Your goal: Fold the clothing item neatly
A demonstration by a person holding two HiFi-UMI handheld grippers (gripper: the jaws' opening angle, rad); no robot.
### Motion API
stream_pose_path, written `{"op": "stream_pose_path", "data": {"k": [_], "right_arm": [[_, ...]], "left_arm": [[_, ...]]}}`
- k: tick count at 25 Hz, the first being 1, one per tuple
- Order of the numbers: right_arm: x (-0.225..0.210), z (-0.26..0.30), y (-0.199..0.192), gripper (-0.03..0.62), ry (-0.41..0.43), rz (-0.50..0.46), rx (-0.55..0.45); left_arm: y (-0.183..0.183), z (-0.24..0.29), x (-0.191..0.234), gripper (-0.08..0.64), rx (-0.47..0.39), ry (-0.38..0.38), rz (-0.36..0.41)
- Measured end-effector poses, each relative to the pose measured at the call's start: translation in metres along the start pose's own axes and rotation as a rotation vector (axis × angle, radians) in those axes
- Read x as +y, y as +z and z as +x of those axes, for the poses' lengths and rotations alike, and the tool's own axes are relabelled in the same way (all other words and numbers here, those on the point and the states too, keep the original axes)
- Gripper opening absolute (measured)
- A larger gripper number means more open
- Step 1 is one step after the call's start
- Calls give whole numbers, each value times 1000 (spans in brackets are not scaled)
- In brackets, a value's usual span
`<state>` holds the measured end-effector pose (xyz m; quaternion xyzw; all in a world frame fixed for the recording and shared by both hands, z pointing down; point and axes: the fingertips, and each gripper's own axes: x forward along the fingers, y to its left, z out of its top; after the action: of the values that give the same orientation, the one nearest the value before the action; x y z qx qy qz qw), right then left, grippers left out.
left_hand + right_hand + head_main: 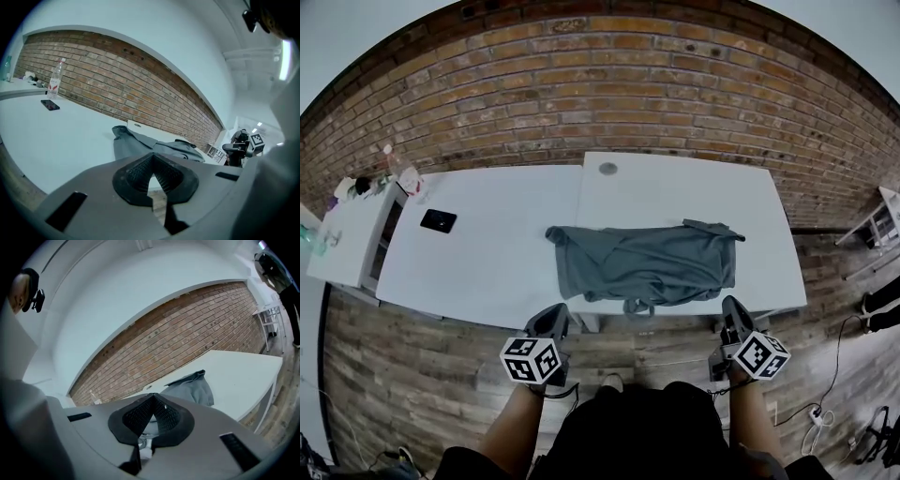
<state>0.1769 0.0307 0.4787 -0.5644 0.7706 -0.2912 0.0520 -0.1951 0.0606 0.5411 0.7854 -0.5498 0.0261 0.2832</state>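
Observation:
A grey-green garment (647,262) lies crumpled and spread sideways near the front edge of the white table (694,192), with a bit of it hanging over the edge. It shows too in the left gripper view as the garment (140,143) and in the right gripper view as the garment (194,387). My left gripper (551,321) hovers off the table's front edge, below the garment's left end, shut and empty. My right gripper (733,317) hangs below the garment's right end, also shut with nothing between its pads. Neither touches the cloth.
A second white table (478,244) joins on the left, with a black phone (438,220) on it and a water bottle (55,82) farther back. A low white cabinet (352,234) with clutter stands far left. Brick wall behind; wood floor below. Cables lie at lower right.

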Motion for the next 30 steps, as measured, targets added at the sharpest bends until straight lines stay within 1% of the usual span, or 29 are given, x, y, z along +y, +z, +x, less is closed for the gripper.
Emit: {"op": "stream_pose_path", "data": {"k": [2,4,6,9,13,16,20,24,27,28,30], "right_arm": [[4,-3,4,2,20,-15,1],[11,-11,8,2,54,-52,2],[16,-26,11,2,92,-108,10],[17,-61,12,2,128,-203,31],[4,-116,14,2,132,-310,25],[-1,-158,2,2,160,-357,12],[-7,-207,-31,2,227,-350,47],[0,-254,-58,2,290,-330,86],[10,-283,-68,2,342,-313,93],[12,-291,-71,2,352,-300,95],[12,-303,-76,2,357,-279,103]], "left_arm": [[2,-5,-10,-2,-5,-4,23],[-2,-9,-21,-2,4,-7,53],[-10,-17,-35,-2,10,1,81],[-17,-34,-63,-2,-15,29,119],[-28,-60,-110,-2,-63,46,129],[-51,-86,-146,-2,-87,45,100],[-91,-137,-199,-2,-119,70,67],[-123,-189,-236,-2,-96,102,84],[-135,-222,-251,-2,-81,124,130],[-137,-231,-253,-2,-83,131,132],[-142,-245,-256,-2,-91,141,112]]}}
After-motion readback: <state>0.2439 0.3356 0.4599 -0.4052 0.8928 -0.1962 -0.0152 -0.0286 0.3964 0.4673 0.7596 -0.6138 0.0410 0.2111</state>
